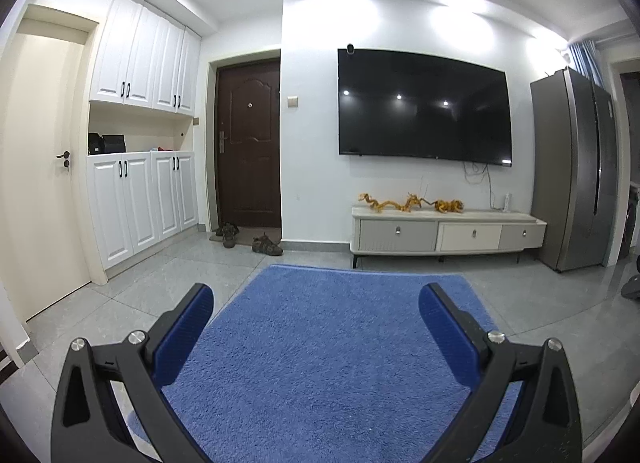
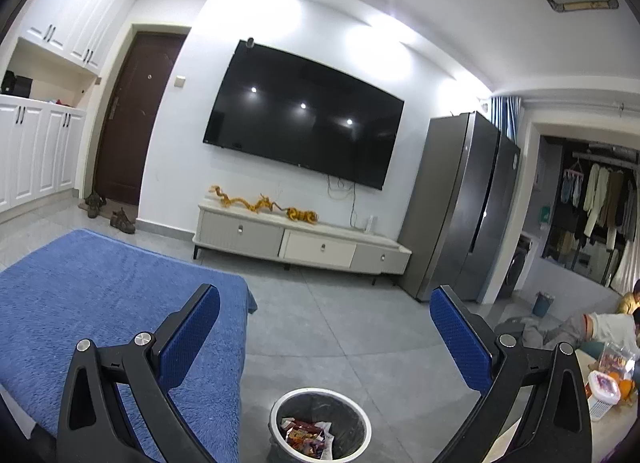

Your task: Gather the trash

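A round trash bin (image 2: 319,423) with a white rim stands on the grey tile floor, below and between my right gripper's fingers. Several colourful wrappers (image 2: 306,435) lie inside it. My right gripper (image 2: 326,301) is open and empty, held above the bin. My left gripper (image 1: 318,297) is open and empty, held above a blue rug (image 1: 320,343). The rug also shows at the left of the right wrist view (image 2: 100,303). No loose trash shows on the rug or the floor.
A TV stand (image 1: 444,233) under a wall TV (image 1: 424,107), a grey fridge (image 1: 576,167), white cabinets (image 1: 136,199) and a brown door (image 1: 248,143) with shoes (image 1: 266,245) line the room. A table with snack containers (image 2: 604,389) is at the right.
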Available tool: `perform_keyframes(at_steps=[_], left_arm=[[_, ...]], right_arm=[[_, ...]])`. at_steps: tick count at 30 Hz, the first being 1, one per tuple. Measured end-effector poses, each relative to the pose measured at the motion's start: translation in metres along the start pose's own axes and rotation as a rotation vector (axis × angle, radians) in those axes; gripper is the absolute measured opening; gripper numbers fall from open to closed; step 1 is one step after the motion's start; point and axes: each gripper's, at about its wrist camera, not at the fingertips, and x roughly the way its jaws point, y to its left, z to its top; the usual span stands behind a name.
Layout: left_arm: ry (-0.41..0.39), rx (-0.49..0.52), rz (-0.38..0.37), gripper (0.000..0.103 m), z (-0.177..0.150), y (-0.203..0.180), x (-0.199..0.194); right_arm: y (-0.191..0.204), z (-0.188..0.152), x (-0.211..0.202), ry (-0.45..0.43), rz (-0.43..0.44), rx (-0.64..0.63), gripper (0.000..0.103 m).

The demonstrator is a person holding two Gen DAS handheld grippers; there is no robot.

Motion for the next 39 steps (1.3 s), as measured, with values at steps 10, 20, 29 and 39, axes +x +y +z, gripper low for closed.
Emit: perform_keyframes(at_steps=[10,20,29,39], left_arm=[[-0.021,0.008,0.02,0.103,0.003,-0.009,-0.022],[0.02,0.055,0.024,0.103,0.001,-0.023,-0.01],[0.097,0.09,0.004,0.103,-0.005,-0.036,0.014],[0.163,0.092,-0.015,0.103,-0.01,-0.039,0.044]], right_arm=[[-0.01,0.007,-0.027,-0.053,0.02,0.0,0.103],[-0.015,-0.004,-0.01,-0.006,0.039,0.013,0.103],[-0.011,-0.013,0.011,0.039,0.047,0.016,0.103],[-0.003,-0.025,0.034,0.089,0.053,0.005,0.103]])
